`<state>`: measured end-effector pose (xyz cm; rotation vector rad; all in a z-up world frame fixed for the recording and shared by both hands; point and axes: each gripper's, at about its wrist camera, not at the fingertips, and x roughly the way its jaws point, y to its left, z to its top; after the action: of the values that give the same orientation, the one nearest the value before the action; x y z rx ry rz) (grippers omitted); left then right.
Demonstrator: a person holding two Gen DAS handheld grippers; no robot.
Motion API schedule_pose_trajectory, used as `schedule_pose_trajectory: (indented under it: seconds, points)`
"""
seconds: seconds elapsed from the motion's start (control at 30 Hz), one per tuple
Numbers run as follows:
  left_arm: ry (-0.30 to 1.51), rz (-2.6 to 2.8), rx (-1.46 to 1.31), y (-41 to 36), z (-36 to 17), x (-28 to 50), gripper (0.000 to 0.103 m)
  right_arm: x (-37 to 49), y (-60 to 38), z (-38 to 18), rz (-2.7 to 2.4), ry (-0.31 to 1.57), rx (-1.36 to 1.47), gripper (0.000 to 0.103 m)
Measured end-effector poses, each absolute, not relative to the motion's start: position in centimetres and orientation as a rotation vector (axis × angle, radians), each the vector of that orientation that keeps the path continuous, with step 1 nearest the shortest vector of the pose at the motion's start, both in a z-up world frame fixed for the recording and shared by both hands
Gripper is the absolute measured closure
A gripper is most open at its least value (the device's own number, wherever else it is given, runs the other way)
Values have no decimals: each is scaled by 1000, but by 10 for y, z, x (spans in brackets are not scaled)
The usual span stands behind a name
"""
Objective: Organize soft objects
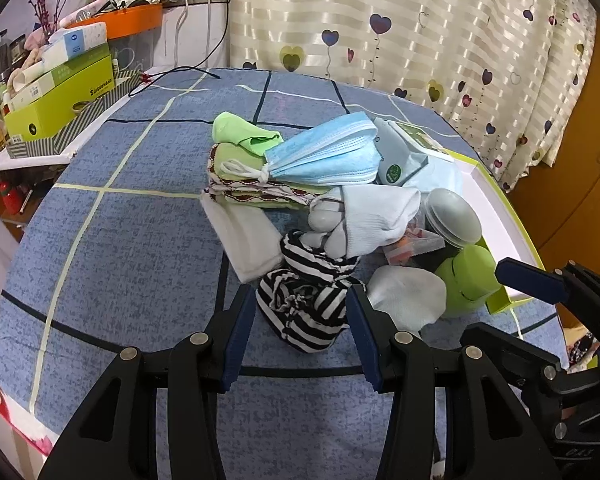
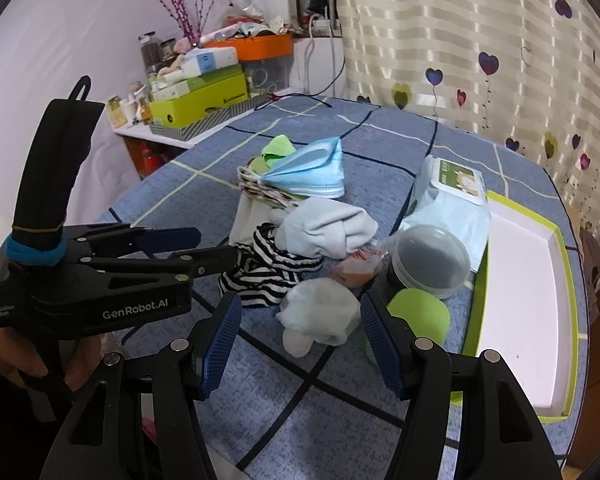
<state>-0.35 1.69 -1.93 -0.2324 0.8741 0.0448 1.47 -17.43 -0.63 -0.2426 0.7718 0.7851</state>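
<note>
A pile of soft things lies on the blue checked cloth. A black-and-white striped sock (image 1: 304, 308) sits between the open jaws of my left gripper (image 1: 300, 304), which also shows in the right wrist view (image 2: 216, 246). A small white sock (image 2: 320, 316) lies between the open jaws of my right gripper (image 2: 300, 320); it also shows in the left wrist view (image 1: 408, 296). Behind them are a white-and-grey toe sock (image 1: 364, 216), blue face masks (image 1: 324, 152), a green sock (image 1: 240, 132), a patterned cloth (image 1: 240, 184) and a folded white cloth (image 1: 248, 240).
A white tray with a green rim (image 2: 524, 312) lies at the right. Beside it are a wet-wipes pack (image 2: 452, 192), a lidded round container (image 2: 428, 256) and a green cup (image 2: 420, 316). A cluttered side shelf with green boxes (image 1: 60, 96) stands at the back left. A curtain hangs behind.
</note>
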Motion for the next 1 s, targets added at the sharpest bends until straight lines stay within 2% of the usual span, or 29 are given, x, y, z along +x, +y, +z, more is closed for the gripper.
schedule_pose_trajectory:
  seconds: [0.47,1.0]
  points:
    - [852,69,-287,48,-24,-1,55,39,-146,-8,786,734,-300,37]
    - [853,79,-374,79,-33,7,55,116,-111,4,804,780,-211,37]
